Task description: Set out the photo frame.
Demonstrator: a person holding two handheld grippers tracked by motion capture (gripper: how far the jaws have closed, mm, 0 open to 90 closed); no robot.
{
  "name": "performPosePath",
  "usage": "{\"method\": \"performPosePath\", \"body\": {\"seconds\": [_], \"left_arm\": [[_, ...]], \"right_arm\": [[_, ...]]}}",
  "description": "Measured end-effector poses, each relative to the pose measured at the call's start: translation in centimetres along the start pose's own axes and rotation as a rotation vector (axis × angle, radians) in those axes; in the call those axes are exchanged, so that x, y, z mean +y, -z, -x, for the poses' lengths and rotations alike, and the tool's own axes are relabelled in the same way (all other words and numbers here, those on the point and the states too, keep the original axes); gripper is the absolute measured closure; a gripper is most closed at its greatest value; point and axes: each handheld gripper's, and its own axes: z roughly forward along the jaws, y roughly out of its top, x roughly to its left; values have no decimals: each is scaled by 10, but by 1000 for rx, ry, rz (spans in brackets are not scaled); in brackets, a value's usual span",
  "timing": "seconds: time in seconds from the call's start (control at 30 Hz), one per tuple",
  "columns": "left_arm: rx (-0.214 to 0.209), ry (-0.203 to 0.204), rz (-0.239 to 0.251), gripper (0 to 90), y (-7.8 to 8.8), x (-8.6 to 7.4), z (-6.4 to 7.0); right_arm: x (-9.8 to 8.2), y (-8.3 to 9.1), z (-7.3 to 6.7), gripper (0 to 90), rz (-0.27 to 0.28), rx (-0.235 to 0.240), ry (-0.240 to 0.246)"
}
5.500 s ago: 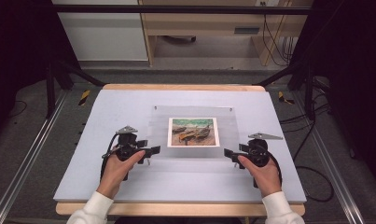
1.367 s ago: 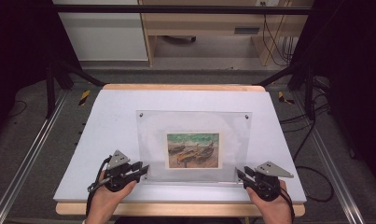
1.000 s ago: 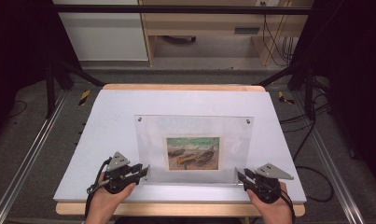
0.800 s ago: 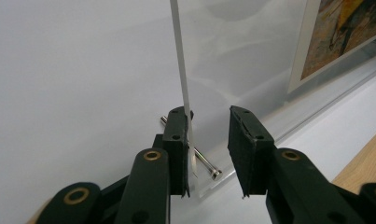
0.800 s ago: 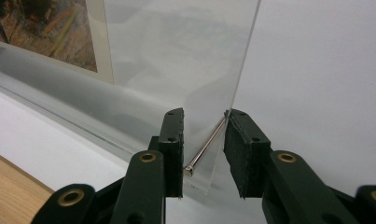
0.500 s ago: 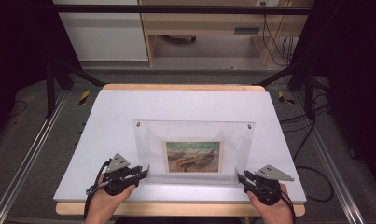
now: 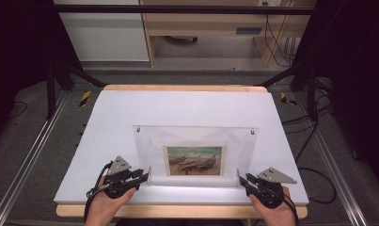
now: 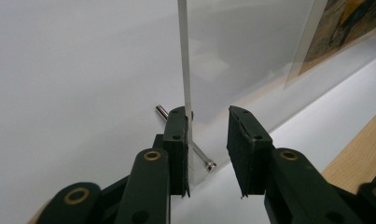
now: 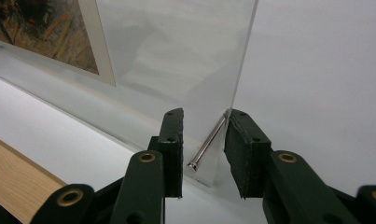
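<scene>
A clear acrylic picture frame (image 7: 195,150) with a boat painting (image 7: 194,160) stands upright toward the white table's (image 7: 187,108) 6 o'clock edge — left gripper (image 7: 139,175) and right gripper (image 7: 244,181) each spread astride a lower corner; grey floor (image 7: 41,141) around.

Clear acrylic frame (image 7: 195,150), centre of the high view: colourless and see-through, with small silver studs at its upper corners. Print (image 7: 194,160) inside it: white border around a painted scene in muted green, ochre and brown. Silver metal pin (image 8: 202,157), lower centre of the left gripper view. Table top (image 7: 130,113): plain pale grey-white, unpatterned, with a light wood edge. Left gripper (image 7: 145,175) and right gripper (image 7: 242,179): black jaws with brass-coloured rivets, grey three-cornered top plates. Floor at the frame edges: dark grey.
</scene>
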Motion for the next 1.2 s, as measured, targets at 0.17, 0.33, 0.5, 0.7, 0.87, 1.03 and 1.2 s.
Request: {"method": "performPosePath", "body": {"seconds": [0.17, 0.33, 0.5, 0.7, 0.87, 1.03, 1.2], "left_arm": [[0, -4, -3, 683, 0, -1, 0], [-2, -9, -8, 683, 0, -1, 0], [-2, -10, -7, 684, 0, -1, 0], [-3, -10, -7, 682, 0, -1, 0], [4, -13, 4, 629, 0, -1, 2], [26, -18, 22, 500, 0, 0, 3], [32, -14, 40, 452, 1, 1, 3]], "right_arm": [[0, 0, 0, 676, -2, 3, -5], [-1, 0, 0, 663, 0, 13, -11], [-1, 1, 0, 663, 1, 12, -4], [-1, 1, 0, 658, 5, 15, -9], [0, 0, -2, 542, 26, 4, -6], [2, 0, -1, 375, 55, -13, -7], [3, 1, -2, 300, 78, -22, -13]]}}
